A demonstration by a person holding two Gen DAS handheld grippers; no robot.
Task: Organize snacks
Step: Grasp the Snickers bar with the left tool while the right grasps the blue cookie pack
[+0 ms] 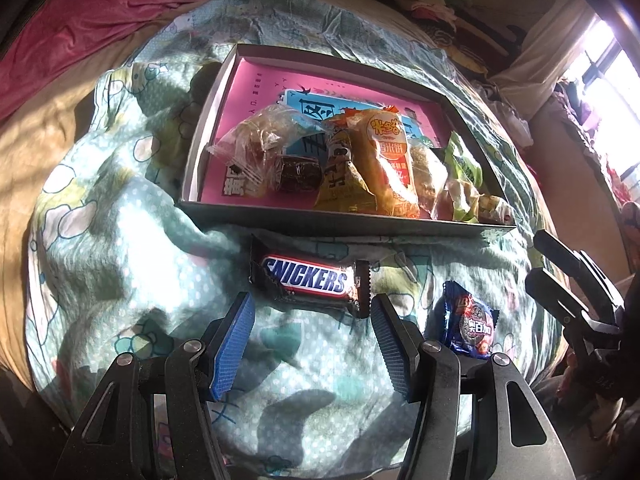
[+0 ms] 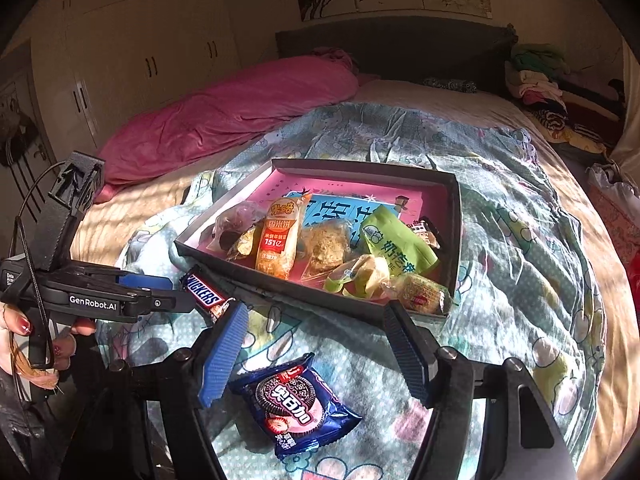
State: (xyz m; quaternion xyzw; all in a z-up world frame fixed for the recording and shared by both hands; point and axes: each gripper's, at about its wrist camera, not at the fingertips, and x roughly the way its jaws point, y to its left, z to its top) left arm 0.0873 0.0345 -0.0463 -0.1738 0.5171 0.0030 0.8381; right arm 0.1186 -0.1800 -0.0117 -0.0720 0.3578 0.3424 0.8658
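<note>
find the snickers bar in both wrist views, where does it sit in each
Left wrist view: the Snickers bar lies at centre, just ahead of the open left gripper, on the blanket.
Right wrist view: it shows at left of centre, partly hidden behind the left gripper.
Shared landmark: the snack box just beyond it.

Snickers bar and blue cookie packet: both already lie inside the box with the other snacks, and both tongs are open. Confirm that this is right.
Not quite. The Snickers bar and the blue cookie packet lie on the bedspread outside the box, not in it, as both wrist views show. The rest holds: other snacks are in the box, and the left tongs and right tongs are open.
</note>
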